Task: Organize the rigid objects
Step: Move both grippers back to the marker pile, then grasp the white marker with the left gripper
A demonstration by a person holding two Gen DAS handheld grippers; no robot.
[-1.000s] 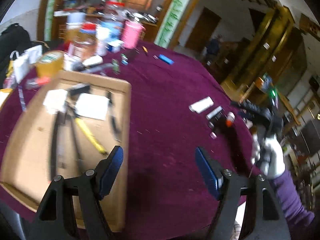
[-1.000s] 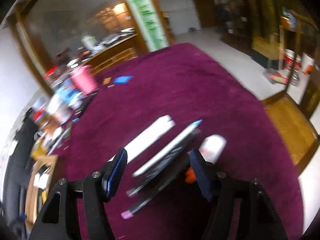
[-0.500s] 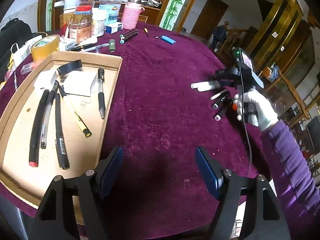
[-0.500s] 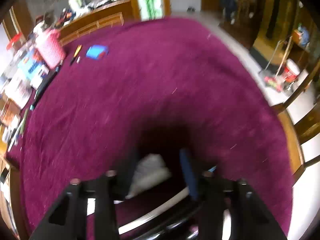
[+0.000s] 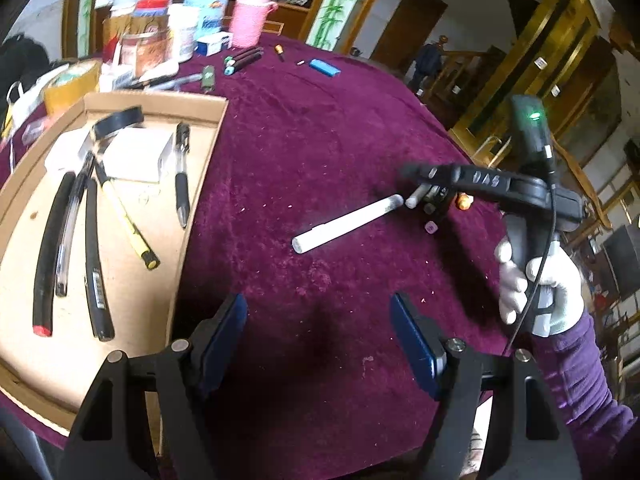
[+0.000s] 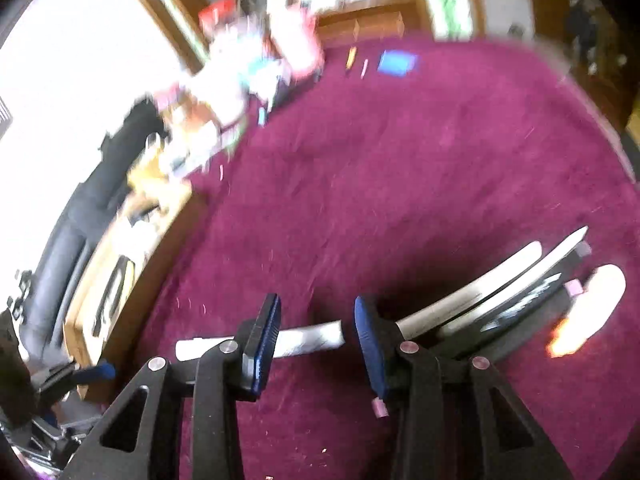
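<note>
Looking at the white pen (image 5: 347, 218), we see it lying by itself on the purple tabletop (image 5: 304, 128), a little away from the small pile of other pens (image 6: 516, 292) and near the cardboard tray (image 5: 24, 240) where more pens already lie. We think it is light, hard and smooth, so it may roll or slip. A good place to take it is around the middle, with the pads across its width. The right tool (image 6: 316, 334) sits over the pen with its jaws apart, one on each side of it, and is not squeezing yet. The left tool (image 5: 320, 340) hangs over bare cloth with its jaws wide apart and holds nothing. On the side of the right tool we can read letters that look like "DAS". The jars (image 5: 160, 36) at the back have labels, but they are too blurry for us to read.
</note>
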